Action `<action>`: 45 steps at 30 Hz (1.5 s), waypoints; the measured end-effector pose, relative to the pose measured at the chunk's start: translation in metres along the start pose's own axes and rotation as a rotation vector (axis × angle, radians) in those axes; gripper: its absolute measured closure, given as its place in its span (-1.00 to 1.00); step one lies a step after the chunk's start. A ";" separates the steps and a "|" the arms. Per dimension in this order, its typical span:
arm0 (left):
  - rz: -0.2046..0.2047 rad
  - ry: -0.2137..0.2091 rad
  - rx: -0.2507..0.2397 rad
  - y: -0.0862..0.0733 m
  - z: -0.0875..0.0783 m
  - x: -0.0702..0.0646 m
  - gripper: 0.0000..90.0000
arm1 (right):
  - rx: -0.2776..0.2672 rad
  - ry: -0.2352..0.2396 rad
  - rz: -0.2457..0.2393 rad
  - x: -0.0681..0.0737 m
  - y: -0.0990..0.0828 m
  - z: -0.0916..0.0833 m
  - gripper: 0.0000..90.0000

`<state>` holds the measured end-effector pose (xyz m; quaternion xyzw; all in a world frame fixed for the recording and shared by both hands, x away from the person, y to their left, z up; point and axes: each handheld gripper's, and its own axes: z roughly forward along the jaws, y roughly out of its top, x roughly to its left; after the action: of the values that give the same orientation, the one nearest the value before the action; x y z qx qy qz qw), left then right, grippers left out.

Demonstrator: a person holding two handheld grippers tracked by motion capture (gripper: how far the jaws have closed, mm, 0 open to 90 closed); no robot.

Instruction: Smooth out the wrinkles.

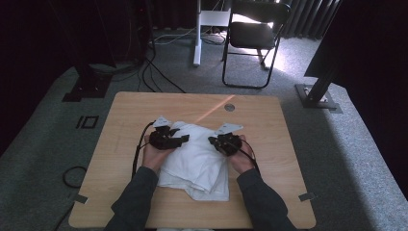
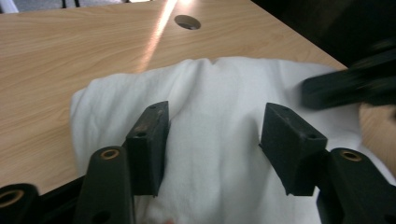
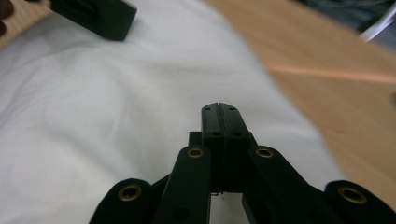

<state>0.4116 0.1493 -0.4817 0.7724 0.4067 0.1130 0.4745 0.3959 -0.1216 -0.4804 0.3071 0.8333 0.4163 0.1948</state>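
A folded white towel [image 1: 197,161] lies on the wooden table [image 1: 139,113], between the person's two hands. At the towel's left upper edge, my left gripper [image 1: 184,139] points right with its jaws apart. In the left gripper view the left gripper [image 2: 215,112] stands open over a soft ridge of the towel [image 2: 224,77], which the pads do not press. My right gripper [image 1: 212,140] rests at the towel's right upper edge and points left. Seen in its own view, the right gripper [image 3: 219,109] is shut, pads together, nothing visible between them, low over the towel [image 3: 107,121].
A round cable hole [image 1: 229,107] sits in the table near its far edge, crossed by a streak of sunlight. A black folding chair [image 1: 255,33] and a white desk leg [image 1: 197,33] stand on the grey carpet beyond. Cables lie on the floor at the left.
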 end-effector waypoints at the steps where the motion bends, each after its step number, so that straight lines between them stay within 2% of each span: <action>1: -0.003 0.001 -0.007 0.000 -0.001 0.000 -0.10 | -0.020 -0.011 0.004 -0.002 -0.001 -0.010 1.00; 3: -0.013 -0.007 -0.015 -0.001 -0.004 0.001 -0.12 | -0.041 -0.022 0.017 -0.003 -0.005 -0.030 1.00; 5: -0.018 -0.001 -0.020 0.000 -0.005 0.001 -0.14 | -0.062 0.029 0.018 0.005 -0.011 -0.046 0.61; 7: -0.021 -0.002 -0.024 0.000 -0.005 0.001 -0.14 | -0.067 0.085 0.016 0.022 -0.019 -0.052 0.34; 12: -0.010 0.000 -0.026 0.001 -0.005 -0.003 -0.14 | -0.045 0.192 -0.055 0.080 -0.036 -0.044 -0.07; 15: -0.008 0.000 -0.024 0.002 -0.006 -0.004 -0.15 | -0.007 0.183 -0.099 0.104 -0.043 -0.033 -0.24; 16: -0.007 0.000 -0.026 0.002 -0.006 -0.004 -0.15 | 0.009 0.176 -0.128 0.110 -0.045 -0.030 -0.21; 17: -0.007 0.000 -0.028 0.002 -0.007 -0.004 -0.15 | 0.028 0.152 -0.157 0.114 -0.048 -0.027 -0.07; 18: -0.006 -0.003 -0.028 0.002 -0.008 -0.004 -0.15 | 0.048 0.128 -0.177 0.115 -0.050 -0.026 0.28; 19: -0.003 -0.006 -0.030 0.002 -0.009 -0.005 -0.15 | 0.059 0.134 -0.186 0.113 -0.052 -0.027 0.63; 20: -0.001 -0.005 -0.032 0.002 -0.010 -0.005 -0.15 | 0.062 0.146 -0.174 0.110 -0.053 -0.029 0.83; 22: -0.002 -0.008 -0.036 0.003 -0.011 -0.006 -0.15 | 0.021 0.163 -0.128 0.101 -0.055 -0.041 0.96; 25: -0.010 -0.014 -0.042 0.003 -0.012 -0.005 -0.15 | -0.062 0.169 -0.088 0.090 -0.058 -0.067 0.97; 28: -0.012 -0.018 -0.039 0.002 -0.011 -0.005 -0.15 | -0.112 0.178 -0.045 0.079 -0.066 -0.090 0.97; 30: -0.012 -0.013 -0.044 0.002 -0.012 -0.005 -0.15 | -0.101 0.189 -0.011 0.071 -0.077 -0.097 0.97; 32: -0.015 -0.010 -0.043 0.001 -0.013 -0.004 -0.15 | -0.051 0.160 -0.006 0.066 -0.093 -0.096 0.97; 35: -0.010 -0.007 -0.037 -0.001 -0.015 -0.005 -0.15 | 0.070 0.151 -0.016 0.060 -0.116 -0.086 0.97; 37: -0.003 -0.003 -0.029 -0.004 -0.016 -0.005 -0.15 | 0.147 0.101 -0.016 0.056 -0.125 -0.079 0.97; 38: -0.001 -0.001 -0.025 -0.007 -0.016 -0.005 -0.15 | 0.164 0.103 -0.006 0.053 -0.127 -0.077 0.95; 39: -0.004 0.000 -0.022 -0.009 -0.016 -0.005 -0.15 | 0.164 0.110 0.003 0.050 -0.127 -0.076 0.84; 40: -0.005 -0.005 -0.016 -0.012 -0.016 -0.004 -0.15 | 0.143 0.119 0.014 0.048 -0.125 -0.078 0.63; 42: -0.003 0.000 -0.001 -0.016 -0.014 -0.005 -0.15 | 0.067 0.127 0.062 0.041 -0.118 -0.081 0.36; 45: 0.002 0.004 -0.016 -0.017 -0.014 -0.008 -0.15 | -0.036 0.083 0.111 0.027 -0.099 -0.083 0.28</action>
<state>0.3894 0.1559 -0.4871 0.7688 0.4060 0.1179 0.4797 0.2932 -0.1968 -0.5145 0.3317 0.8149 0.4536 0.1423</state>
